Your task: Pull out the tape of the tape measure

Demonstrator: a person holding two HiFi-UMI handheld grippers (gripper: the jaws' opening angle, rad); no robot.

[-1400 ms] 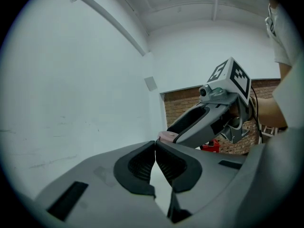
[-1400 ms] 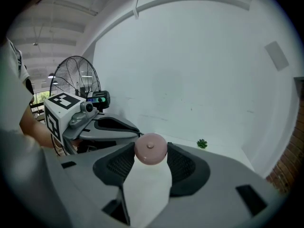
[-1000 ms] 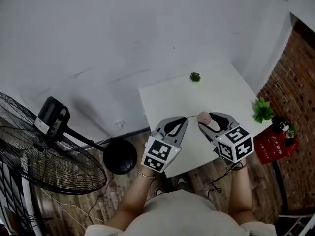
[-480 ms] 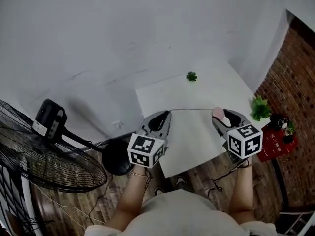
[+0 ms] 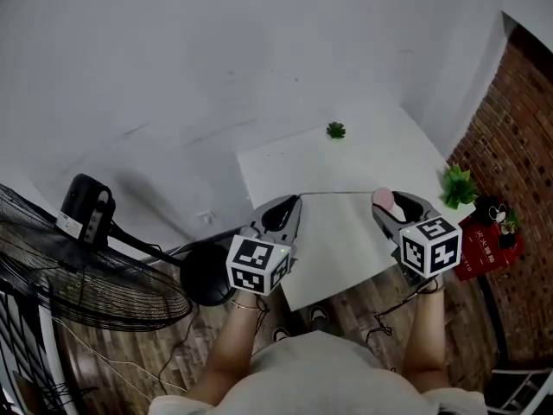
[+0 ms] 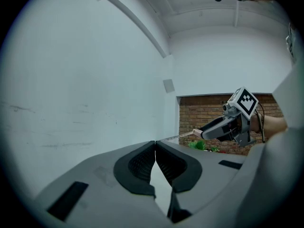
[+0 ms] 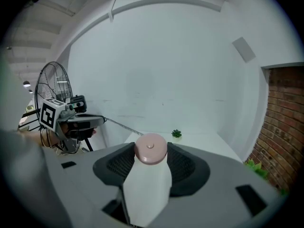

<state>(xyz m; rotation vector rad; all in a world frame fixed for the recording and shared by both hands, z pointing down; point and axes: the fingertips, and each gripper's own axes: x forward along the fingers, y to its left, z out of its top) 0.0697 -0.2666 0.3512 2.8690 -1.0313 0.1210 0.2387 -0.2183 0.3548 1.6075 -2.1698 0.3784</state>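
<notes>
The tape measure (image 5: 384, 200), a white case with a round pink face (image 7: 150, 148), sits between the jaws of my right gripper (image 5: 388, 206), which is shut on it above the white table (image 5: 363, 158). A thin tape (image 5: 337, 194) runs out of the case leftward to my left gripper (image 5: 294, 200), whose jaws are shut on the tape's end. In the left gripper view the jaws meet at the tips (image 6: 155, 143) and the tape (image 6: 173, 137) leads off toward the right gripper (image 6: 223, 126). The right gripper view shows the tape (image 7: 123, 125) stretched to the left gripper (image 7: 102, 119).
A small green plant (image 5: 335, 130) stands at the table's far edge and a larger one (image 5: 458, 186) at its right corner. A red box (image 5: 479, 253) lies by the brick wall (image 5: 518, 145). A big floor fan (image 5: 86, 275) stands to the left.
The two grippers have moved apart, left one leftward and right one rightward, and the tape between them has grown longer. Over the last half second they barely moved.
</notes>
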